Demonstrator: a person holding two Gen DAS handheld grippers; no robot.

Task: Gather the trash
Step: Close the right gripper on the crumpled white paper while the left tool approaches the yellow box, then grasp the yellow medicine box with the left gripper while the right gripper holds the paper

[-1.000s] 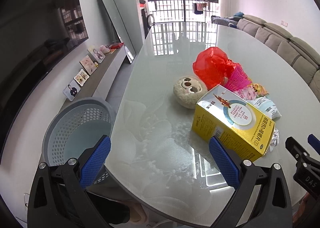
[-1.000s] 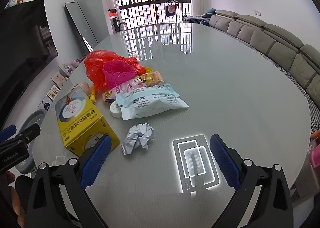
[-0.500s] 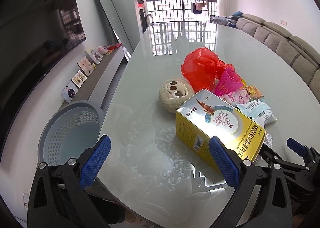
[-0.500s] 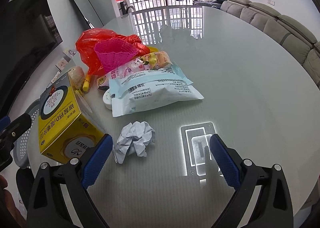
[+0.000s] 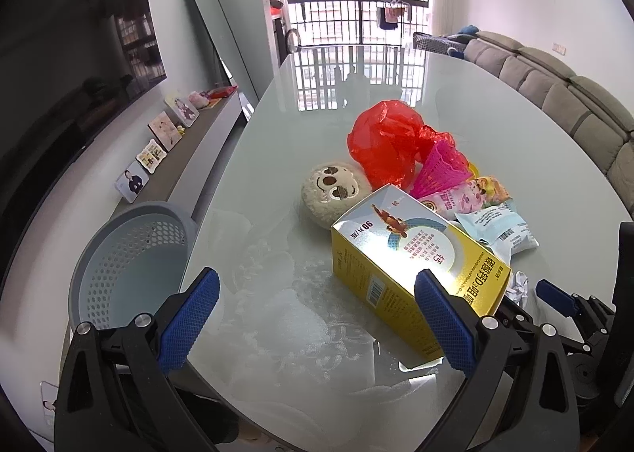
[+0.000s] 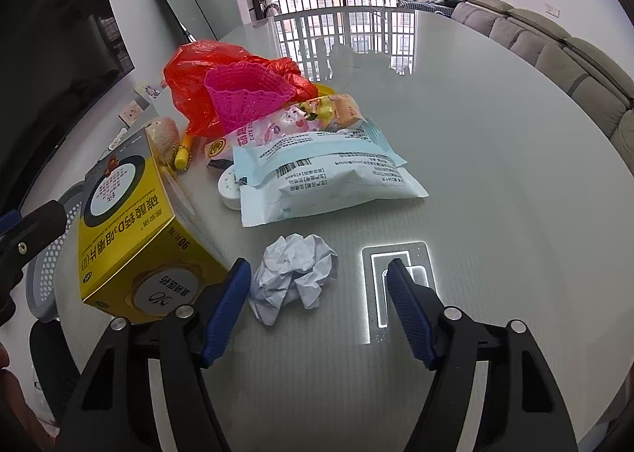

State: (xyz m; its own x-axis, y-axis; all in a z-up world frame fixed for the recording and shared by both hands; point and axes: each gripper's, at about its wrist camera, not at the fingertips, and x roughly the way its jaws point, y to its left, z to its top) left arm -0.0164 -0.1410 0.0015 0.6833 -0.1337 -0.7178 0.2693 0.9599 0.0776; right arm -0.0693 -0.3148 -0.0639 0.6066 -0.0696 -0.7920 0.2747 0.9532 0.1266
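A crumpled white paper ball (image 6: 295, 273) lies on the glass table (image 6: 495, 174) between the fingers of my right gripper (image 6: 317, 273). Its jaws are closing; the left pad is close beside the paper and the right pad stands apart from it. The same paper ball (image 5: 519, 287) peeks out behind a yellow box (image 5: 412, 253) in the left wrist view. My left gripper (image 5: 317, 281) hangs wide open over the table's near edge with nothing between its pads, its right finger in front of the box. A grey perforated bin (image 5: 126, 265) stands below the table at the left.
Beyond the paper lie a white-and-blue packet (image 6: 329, 178), a pink snack packet (image 6: 277, 127), a pink mesh basket (image 6: 245, 99), a red plastic bag (image 6: 198, 83) and a round plush toy (image 5: 333, 194). A grey sofa (image 5: 574, 103) runs along the right.
The right gripper has come lower and closer to the paper ball, and its jaws have narrowed around it. The left gripper has shifted sideways, so the yellow box sits nearer its right finger.
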